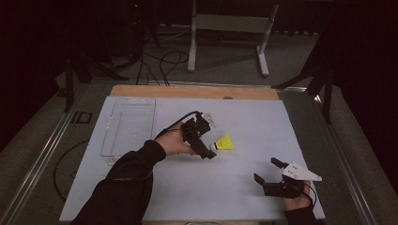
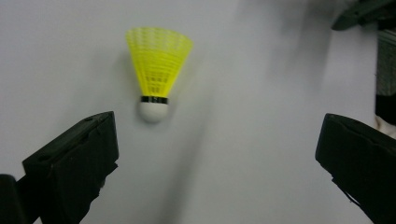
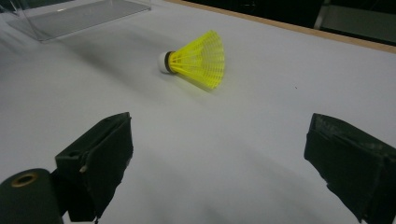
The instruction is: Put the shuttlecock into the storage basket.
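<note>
The yellow plastic shuttlecock with a white rounded cork tip and a thin black band (image 1: pixel 224 143) lies on its side on the white table sheet (image 1: pixel 234 187), near the middle of the table and a little toward my right. In my left gripper view the shuttlecock (image 2: pixel 157 74) points its white tip toward me and fans its mesh skirt away; in my right gripper view it (image 3: pixel 198 59) lies with the tip to that view's left and the skirt to its right.

My left gripper (image 1: pixel 209 150) hangs just beside the shuttlecock, at its tip end, without touching it. Its two black jaws stand wide apart and hold nothing; in its own view the tip sits just beyond and slightly inside the left-hand jaw. My left hand (image 1: pixel 174 143) grips the tool's body, a black sleeve behind it and a cable looping back over the wrist.

My right gripper (image 1: pixel 267 171) rests well apart from the shuttlecock, low at the near right part of the sheet, its jaws also spread wide and empty, a grey three-cornered plate (image 1: pixel 300 172) on top.

A clear flat plastic tray (image 1: pixel 129 126) lies at the far left of the sheet, apart from everything else. Beyond the sheet a wooden table edge (image 1: pixel 195 91) runs across.
</note>
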{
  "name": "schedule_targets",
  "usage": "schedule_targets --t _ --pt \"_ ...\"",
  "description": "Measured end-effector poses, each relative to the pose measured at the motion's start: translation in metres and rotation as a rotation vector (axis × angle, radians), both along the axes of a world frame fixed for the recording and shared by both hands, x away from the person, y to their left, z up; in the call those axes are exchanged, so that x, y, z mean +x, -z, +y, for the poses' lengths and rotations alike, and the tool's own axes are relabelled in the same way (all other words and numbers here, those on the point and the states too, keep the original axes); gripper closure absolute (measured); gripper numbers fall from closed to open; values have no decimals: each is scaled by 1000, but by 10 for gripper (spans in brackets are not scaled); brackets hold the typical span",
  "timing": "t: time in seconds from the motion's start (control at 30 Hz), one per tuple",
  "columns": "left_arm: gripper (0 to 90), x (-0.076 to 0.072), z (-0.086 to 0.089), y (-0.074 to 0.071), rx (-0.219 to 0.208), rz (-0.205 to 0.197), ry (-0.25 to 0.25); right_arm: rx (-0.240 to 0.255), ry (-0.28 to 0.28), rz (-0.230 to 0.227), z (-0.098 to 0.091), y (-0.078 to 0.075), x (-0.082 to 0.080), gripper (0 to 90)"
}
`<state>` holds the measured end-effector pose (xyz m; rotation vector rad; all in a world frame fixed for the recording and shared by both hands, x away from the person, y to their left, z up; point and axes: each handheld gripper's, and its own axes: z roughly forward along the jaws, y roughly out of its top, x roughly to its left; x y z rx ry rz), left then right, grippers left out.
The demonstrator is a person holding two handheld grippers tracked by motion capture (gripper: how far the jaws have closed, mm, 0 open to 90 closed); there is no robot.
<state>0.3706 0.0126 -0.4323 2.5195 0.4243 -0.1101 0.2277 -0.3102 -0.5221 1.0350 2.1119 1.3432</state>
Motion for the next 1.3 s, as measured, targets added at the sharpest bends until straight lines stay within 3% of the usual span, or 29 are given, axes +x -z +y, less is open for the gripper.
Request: schedule_targets --t 0.27,0.53,0.9,1.3 --pt "3 11 -9 6 -18 -9 7 -2 -2 4 1 0 0 81" --pt "3 21 -14 19 -29 10 21 0 -5 8 1 1 0 81" --pt "14 33 -20 47 -11 18 5 -1 -9 13 1 1 0 81" --pt "165 35 -26 68 62 -5 4 -1 -11 12 1 2 1 81"
